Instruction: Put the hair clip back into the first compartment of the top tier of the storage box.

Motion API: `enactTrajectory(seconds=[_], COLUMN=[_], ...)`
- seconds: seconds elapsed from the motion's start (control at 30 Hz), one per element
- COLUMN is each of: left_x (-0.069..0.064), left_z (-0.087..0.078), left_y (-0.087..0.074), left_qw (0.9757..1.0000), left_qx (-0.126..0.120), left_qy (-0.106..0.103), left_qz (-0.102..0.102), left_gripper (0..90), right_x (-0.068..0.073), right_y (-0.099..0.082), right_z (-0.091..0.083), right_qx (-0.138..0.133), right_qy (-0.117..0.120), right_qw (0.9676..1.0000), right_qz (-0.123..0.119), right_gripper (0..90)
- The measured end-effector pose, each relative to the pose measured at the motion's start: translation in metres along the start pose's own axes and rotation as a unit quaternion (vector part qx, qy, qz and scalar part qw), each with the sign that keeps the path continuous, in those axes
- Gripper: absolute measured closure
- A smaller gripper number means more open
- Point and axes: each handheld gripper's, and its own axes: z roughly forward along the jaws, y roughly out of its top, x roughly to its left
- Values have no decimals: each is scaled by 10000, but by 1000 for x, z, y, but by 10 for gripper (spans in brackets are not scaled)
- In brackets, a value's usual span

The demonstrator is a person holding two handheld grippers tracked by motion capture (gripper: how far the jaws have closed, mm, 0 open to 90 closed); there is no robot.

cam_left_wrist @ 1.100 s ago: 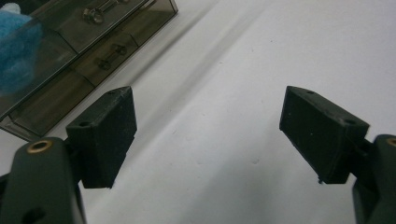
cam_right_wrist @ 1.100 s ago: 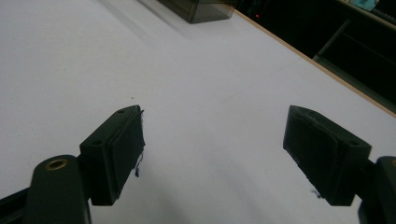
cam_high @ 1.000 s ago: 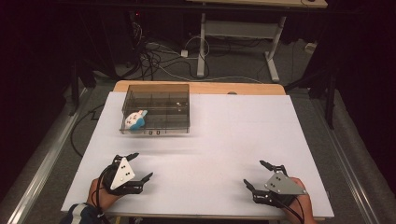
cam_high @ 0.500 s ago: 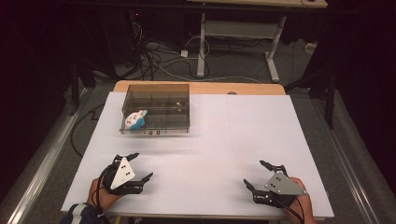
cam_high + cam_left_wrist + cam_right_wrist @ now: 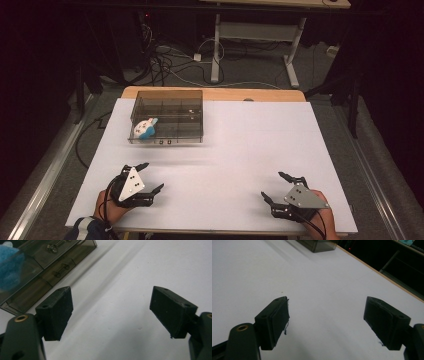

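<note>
1. Dark floor with tangled cables (image 5: 165,55) and a desk frame (image 5: 260,30) lies beyond the far edge of the white table (image 5: 250,135).
2. On the far left part of the table stands a smoky clear plastic box (image 5: 167,117) with small drawers along its near side.
3. Inside the box, in its left part, lies a small blue and white soft toy (image 5: 145,128); through the left gripper view it shows as a blue blur (image 5: 8,270) behind the box wall (image 5: 50,265).
4. At the near left of the table the left gripper (image 5: 148,176) is held in a hand (image 5: 107,207), well apart from the box and pointing roughly toward the table's middle.
5. Its jaws stand wide apart with nothing between them but bare table, as the left gripper view (image 5: 111,312) shows.
6. At the near right the right gripper (image 5: 274,187) is held in the other hand (image 5: 325,220), well apart from the left one.
7. Its jaws are likewise spread wide over bare white surface (image 5: 325,321), holding nothing.
8. From the right gripper view, a corner of the box (image 5: 319,245) is at the far top edge.
</note>
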Motion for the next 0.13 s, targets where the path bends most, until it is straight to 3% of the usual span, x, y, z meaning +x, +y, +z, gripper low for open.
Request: enactTrajectory(seconds=[0.13], left_x=[2], left_z=[1], left_y=[0], left_qw=[10000], left_qx=[4], left_qy=[16], left_qz=[-31], left_gripper=[183], right_x=[-1], right_y=[0], right_z=[0], right_qx=[-12], right_qy=[-3], right_qw=[10000], right_qz=[21], right_gripper=[210])
